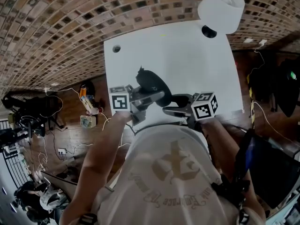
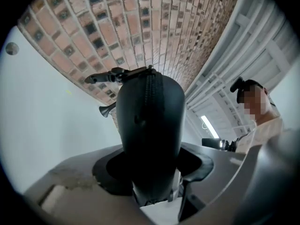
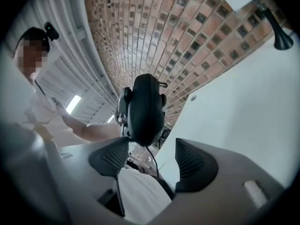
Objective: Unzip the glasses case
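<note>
White T-shirt [image 1: 173,172], its beige print unreadable, sits nearest. Beyond, the left tool [image 1: 154,96] pinches a black oval zipped glasses case [image 1: 152,81] over the white worktop [image 1: 187,55]. The right tool [image 3: 152,159] is spread and empty beside it. Farther off are a white cylindrical lampshade [image 1: 221,3] and a brick wall [image 1: 56,27].

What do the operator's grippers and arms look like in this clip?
Both the left claw and right claw are grey with dark pads. Each carries a white cube with black square markers. The person wears a white short-sleeved T-shirt with a tan print.
</note>
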